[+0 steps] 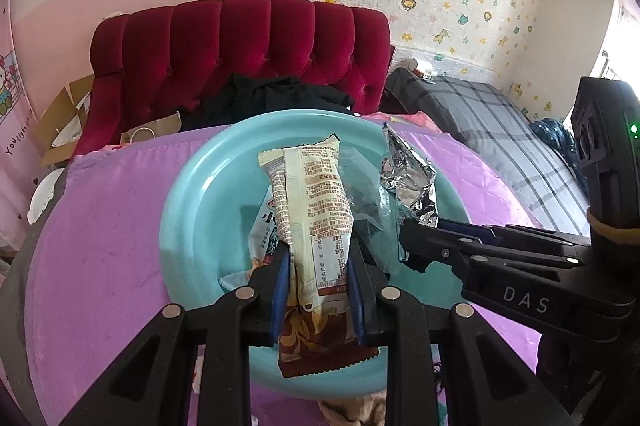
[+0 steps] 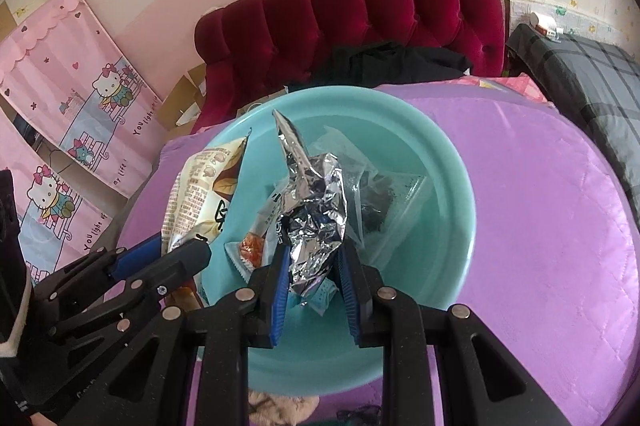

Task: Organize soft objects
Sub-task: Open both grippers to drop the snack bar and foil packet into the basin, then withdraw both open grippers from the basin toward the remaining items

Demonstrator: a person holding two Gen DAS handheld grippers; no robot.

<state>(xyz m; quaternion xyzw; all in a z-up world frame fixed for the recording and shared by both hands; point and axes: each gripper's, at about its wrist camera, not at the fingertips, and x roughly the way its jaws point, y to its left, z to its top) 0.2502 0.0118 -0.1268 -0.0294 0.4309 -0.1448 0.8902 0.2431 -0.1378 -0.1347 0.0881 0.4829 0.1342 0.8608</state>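
A turquoise basin point(image 1: 200, 194) point(image 2: 440, 162) sits on a purple quilted bed cover. My left gripper point(image 1: 318, 258) is shut on a cream and brown snack packet point(image 1: 316, 210) and holds it over the basin; the packet also shows in the right wrist view point(image 2: 200, 186). My right gripper point(image 2: 312, 258) is shut on a crumpled silver foil wrapper point(image 2: 316, 210) over the basin, also seen in the left wrist view point(image 1: 412, 182). A clear bag with dark contents point(image 2: 380, 202) and a small light-blue packet point(image 2: 248, 250) lie in the basin.
A red tufted headboard point(image 1: 240, 42) with black clothes point(image 1: 272, 94) stands behind the basin. A grey plaid blanket point(image 1: 500, 130) lies to the right. Cardboard boxes point(image 1: 64, 118) and Hello Kitty panels point(image 2: 80, 114) are at the left. Beige fabric point(image 2: 280, 406) lies below the basin.
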